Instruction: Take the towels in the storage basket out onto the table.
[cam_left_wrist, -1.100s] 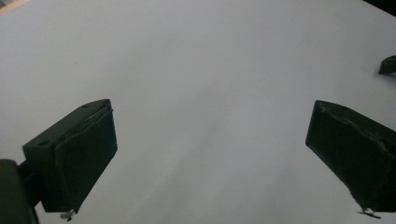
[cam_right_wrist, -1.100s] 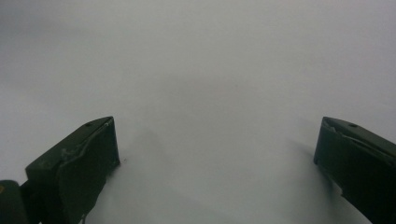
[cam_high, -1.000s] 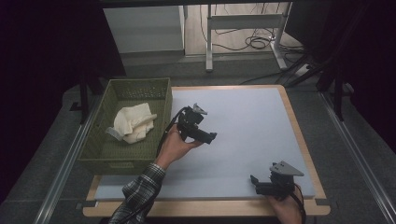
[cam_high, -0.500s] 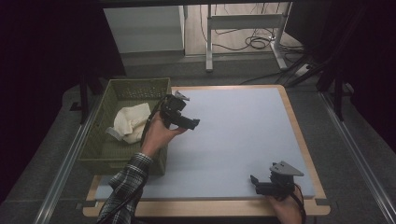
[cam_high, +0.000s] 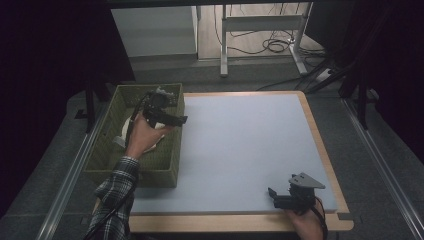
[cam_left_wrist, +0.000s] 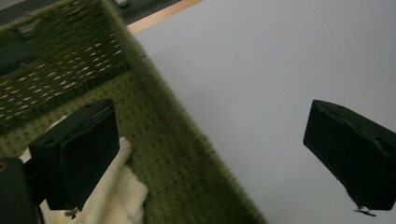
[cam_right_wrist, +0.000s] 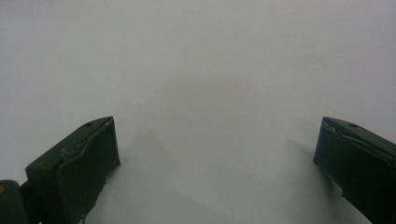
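Note:
A green woven basket (cam_high: 111, 165) stands at the table's left edge, with a cream cloth (cam_high: 159, 139) lying inside it. My left gripper (cam_high: 176, 120) hovers over the basket's right wall, open and holding nothing. In the left gripper view the jaws straddle that basket wall (cam_left_wrist: 154, 116), with the cloth (cam_left_wrist: 112, 196) under the left jaw and the mat under the right one. My right gripper (cam_high: 273, 196) rests low at the table's front right, open, with bare mat (cam_right_wrist: 210, 93) between its jaws.
A pale blue-grey mat (cam_high: 240, 145) covers the wooden table (cam_high: 320, 150). Beyond the far edge stand a white cabinet (cam_high: 155, 30) and a desk frame (cam_high: 260, 25) with cables on the floor. Metal rails run along both sides of the table.
The left hand has carried its gripper leftward from over the mat to above the basket's right wall. The right gripper has stayed in place.

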